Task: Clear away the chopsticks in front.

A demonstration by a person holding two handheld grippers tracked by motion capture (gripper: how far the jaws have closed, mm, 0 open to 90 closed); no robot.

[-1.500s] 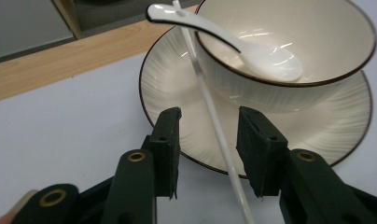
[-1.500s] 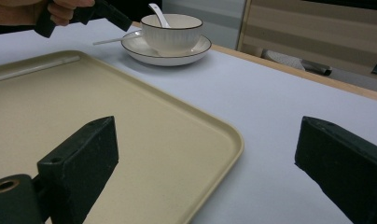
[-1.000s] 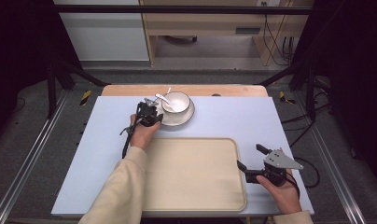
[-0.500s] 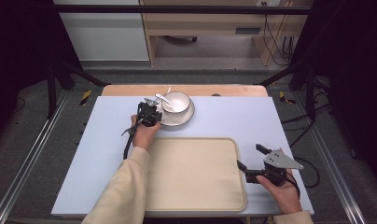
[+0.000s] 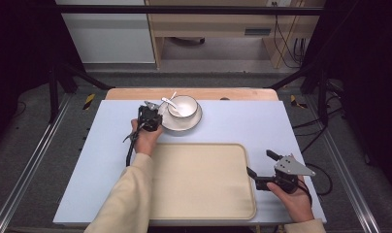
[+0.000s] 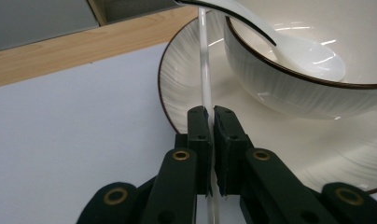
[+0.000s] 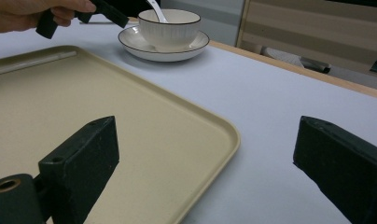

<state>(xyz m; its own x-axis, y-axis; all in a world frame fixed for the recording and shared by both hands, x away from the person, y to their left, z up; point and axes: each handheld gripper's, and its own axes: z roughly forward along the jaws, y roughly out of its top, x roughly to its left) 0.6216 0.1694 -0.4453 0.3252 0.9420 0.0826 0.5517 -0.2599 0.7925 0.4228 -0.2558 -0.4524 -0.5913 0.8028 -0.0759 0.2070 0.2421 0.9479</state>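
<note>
Saucer (image 6: 186, 84) rim pinched between clenched jaws of left gripper (image 6: 210, 122), at far side of table (image 5: 233, 121). On saucer, white bowl (image 5: 184, 105) with spoon (image 6: 289, 46) resting inside, handle out over rim. Nearer, beige tray (image 5: 199, 179), bare. Right gripper (image 5: 262, 170) at tray's right edge, held in right hand (image 5: 293, 199), jaws spread wide, grasping nothing.
</note>
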